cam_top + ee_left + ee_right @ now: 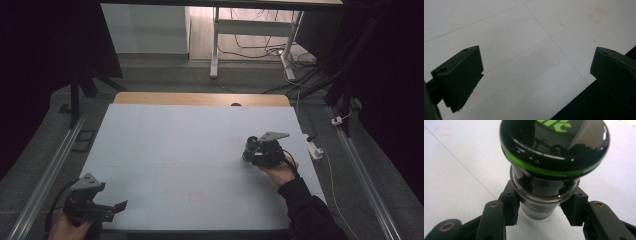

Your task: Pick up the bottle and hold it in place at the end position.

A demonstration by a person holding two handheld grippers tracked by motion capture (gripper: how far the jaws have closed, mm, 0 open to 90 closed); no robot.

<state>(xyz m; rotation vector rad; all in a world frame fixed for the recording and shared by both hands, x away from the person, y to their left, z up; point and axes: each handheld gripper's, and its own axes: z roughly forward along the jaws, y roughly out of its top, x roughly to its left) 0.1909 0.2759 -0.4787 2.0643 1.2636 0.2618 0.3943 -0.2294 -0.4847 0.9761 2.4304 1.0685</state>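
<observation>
A small glass jar (pixel 554 147) with a glossy black lid ringed in green stands between the jaws of my right gripper (pixel 541 207). The black pads (pixel 511 205) press its neck from both sides, so the gripper is shut on it. From above, the jar (pixel 251 143) and right gripper (pixel 250 152) sit at the right middle of the white table (pixel 190 140). My left gripper (pixel 117 207) hovers at the table's near left corner. Its jaws stand wide open over bare tabletop (pixel 536 67), holding nothing.
A faint red square mark (pixel 597 16) is drawn on the white surface. A wooden strip (pixel 200 98) runs along the far edge. A white plug block (pixel 315 150) lies just off the right edge. Desk legs and cables (pixel 260 50) lie on the floor beyond.
</observation>
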